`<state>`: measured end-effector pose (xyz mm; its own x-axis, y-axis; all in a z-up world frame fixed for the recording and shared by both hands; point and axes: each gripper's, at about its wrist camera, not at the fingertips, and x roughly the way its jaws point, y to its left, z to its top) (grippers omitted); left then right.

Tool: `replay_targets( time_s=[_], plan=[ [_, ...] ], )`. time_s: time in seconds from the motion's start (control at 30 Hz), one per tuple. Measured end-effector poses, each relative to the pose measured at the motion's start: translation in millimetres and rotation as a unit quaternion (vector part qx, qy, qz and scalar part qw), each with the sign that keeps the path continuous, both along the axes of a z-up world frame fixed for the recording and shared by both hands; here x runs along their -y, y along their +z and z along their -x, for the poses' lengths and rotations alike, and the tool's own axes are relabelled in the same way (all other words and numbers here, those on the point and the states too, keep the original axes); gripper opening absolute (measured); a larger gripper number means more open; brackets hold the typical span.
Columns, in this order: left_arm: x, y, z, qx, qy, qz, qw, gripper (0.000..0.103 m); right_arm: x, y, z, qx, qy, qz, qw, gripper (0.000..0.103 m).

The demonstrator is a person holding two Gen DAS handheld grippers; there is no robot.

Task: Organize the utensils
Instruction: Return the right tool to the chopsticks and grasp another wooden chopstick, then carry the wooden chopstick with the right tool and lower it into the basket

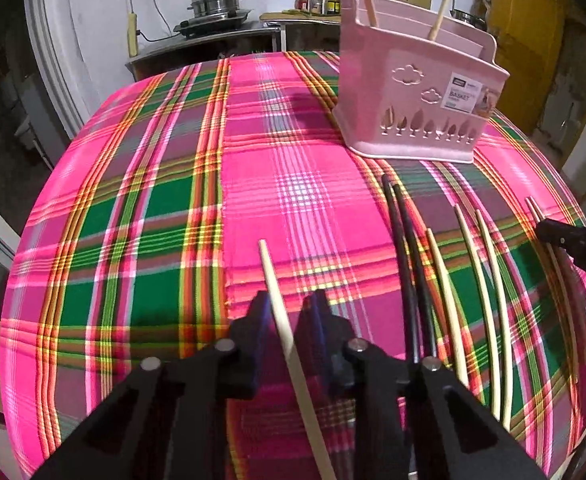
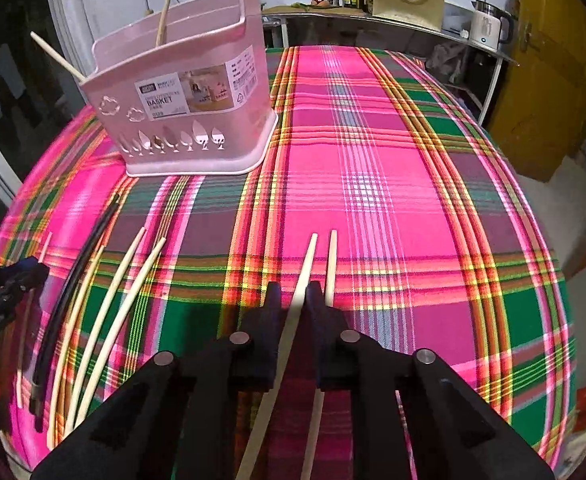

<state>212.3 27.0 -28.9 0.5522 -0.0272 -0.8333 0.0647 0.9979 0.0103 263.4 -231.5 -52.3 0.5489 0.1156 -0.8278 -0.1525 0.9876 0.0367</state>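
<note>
My left gripper (image 1: 289, 320) is narrowed around one pale chopstick (image 1: 275, 292), a sliver of gap on either side – can't tell if the pads bite. My right gripper (image 2: 293, 300) pinches another chopstick (image 2: 305, 276), its twin (image 2: 330, 268) lying just outside the right finger. Pink basket (image 1: 413, 92) stands beyond the loose chopsticks (image 1: 469, 264) on the plaid cloth (image 1: 173, 200) – two sticks already inside

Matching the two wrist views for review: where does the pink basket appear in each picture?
Left wrist view: the pink basket stands at upper right, on the plaid tablecloth.
Right wrist view: the pink basket stands at upper left, label facing the camera.
Shared landmark: the pair of black chopsticks lying just in front of it.
</note>
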Motion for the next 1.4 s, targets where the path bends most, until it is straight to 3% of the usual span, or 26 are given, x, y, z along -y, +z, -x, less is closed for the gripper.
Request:
replay_targets(
  time_s=[0.1,0.37,0.77,1.03,1.4],
  plan=[
    [3,0,0,-0.003,-0.005,0.0,1.0,0.009,-1,0,-2,-0.002,0.002,0.003,1.0,0.009],
    [3,9,-1,-0.004,-0.014,0.021,0.9997,0.007,1,11,3,0.006,0.013,-0.026,1.0,0.006],
    [-6,70,14,0.063,-0.026,0.064,0.9956,0.007,0,61,21,0.064,0.026,-0.072,0.995,0.006],
    [-5,107,27,0.107,-0.038,0.074,0.9908,0.007,2,101,38,0.115,0.037,-0.093,0.988,0.006],
    [0,129,43,0.134,-0.056,0.079,0.9863,0.007,1,121,59,0.148,0.047,-0.097,0.983,0.006]
  ],
)
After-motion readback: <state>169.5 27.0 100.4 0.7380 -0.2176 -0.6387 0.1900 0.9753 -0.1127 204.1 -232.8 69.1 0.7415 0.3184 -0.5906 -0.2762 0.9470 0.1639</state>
